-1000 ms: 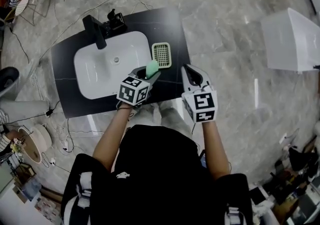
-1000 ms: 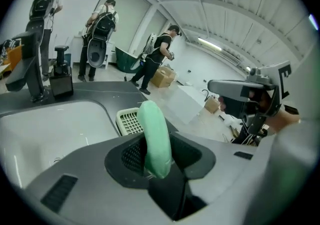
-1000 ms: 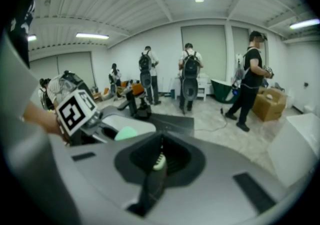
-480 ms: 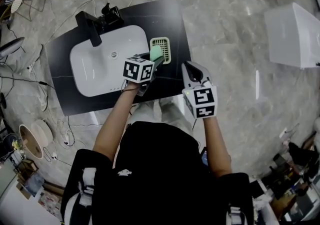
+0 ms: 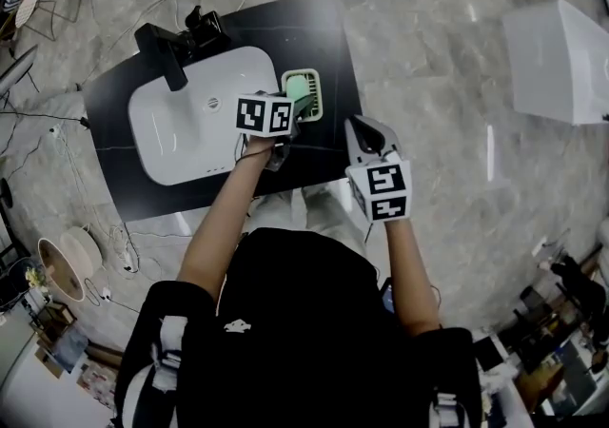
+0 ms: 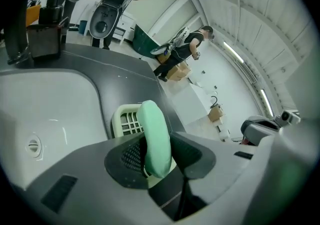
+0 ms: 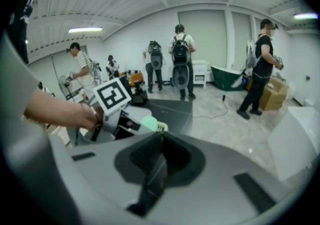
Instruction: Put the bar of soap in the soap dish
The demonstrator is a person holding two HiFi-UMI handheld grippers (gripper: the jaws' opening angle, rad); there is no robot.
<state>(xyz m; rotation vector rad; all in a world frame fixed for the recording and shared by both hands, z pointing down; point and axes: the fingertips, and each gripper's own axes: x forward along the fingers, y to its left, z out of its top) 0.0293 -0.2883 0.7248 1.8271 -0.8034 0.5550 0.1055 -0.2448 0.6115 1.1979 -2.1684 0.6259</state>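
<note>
A mint-green bar of soap [image 6: 152, 136] stands on edge between the pads of my left gripper [image 6: 156, 150], which is shut on it. Just beyond and below it lies the pale slatted soap dish [image 6: 124, 119]. In the head view the left gripper [image 5: 297, 103] holds the soap [image 5: 297, 87] right over the soap dish [image 5: 314, 105], on the dark counter to the right of the basin. My right gripper [image 5: 365, 128] hangs nearer the counter's front right corner, jaws together and empty; its own view shows the right gripper [image 7: 160, 141] aimed toward the left one and the soap [image 7: 149, 123].
A white basin [image 5: 190, 122] is set in the black countertop [image 5: 324, 31], with a black faucet [image 5: 162, 50] at its back left. A white box [image 5: 557, 60] stands on the floor to the right. Cables lie behind the counter. Several people [image 7: 180, 59] stand far off.
My left gripper has carried the soap away from me, from the basin's front rim to over the soap dish, and has rolled. The right gripper has barely shifted.
</note>
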